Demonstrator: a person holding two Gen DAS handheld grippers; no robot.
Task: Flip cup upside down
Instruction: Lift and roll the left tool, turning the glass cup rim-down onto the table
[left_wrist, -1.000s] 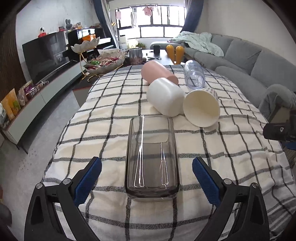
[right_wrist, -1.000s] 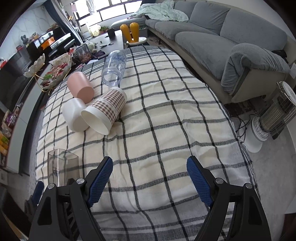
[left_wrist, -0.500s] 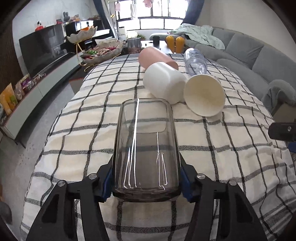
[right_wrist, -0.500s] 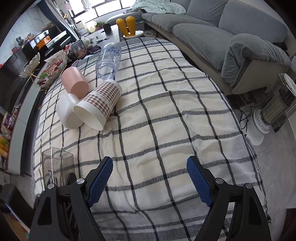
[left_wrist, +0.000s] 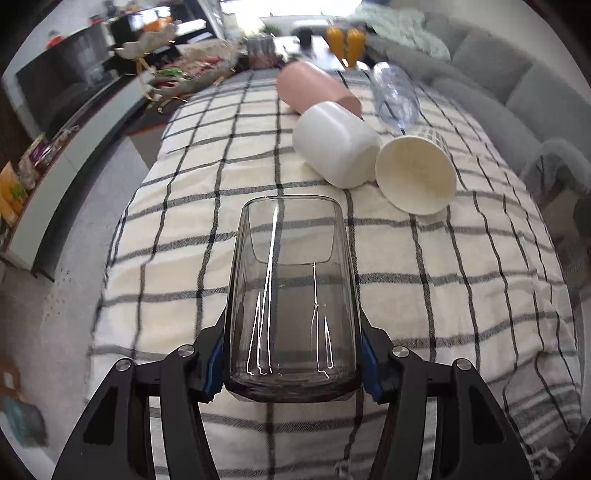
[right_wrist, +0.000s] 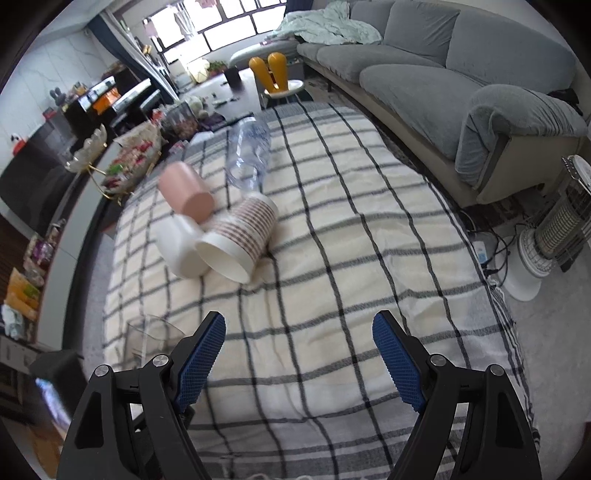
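Observation:
A clear, grey-tinted glass cup (left_wrist: 291, 302) with a squarish rim fills the middle of the left wrist view. My left gripper (left_wrist: 291, 363) is shut on its lower part, blue pads pressed against both sides, and holds it a little above the checked tablecloth (left_wrist: 461, 295). The cup also shows at the lower left of the right wrist view (right_wrist: 149, 338). My right gripper (right_wrist: 299, 354) is open and empty above the cloth's near part.
A white cup (left_wrist: 334, 144), a paper cup (left_wrist: 415, 177), a pink cup (left_wrist: 314, 88) and a clear plastic bottle (left_wrist: 395, 96) lie on their sides at the table's far part. A grey sofa (right_wrist: 461, 74) runs along the right. A heater (right_wrist: 554, 229) stands on the floor.
My left gripper moved forward around the glass cup, closed on it and lifted it slightly. The right gripper stayed open and shifted a little.

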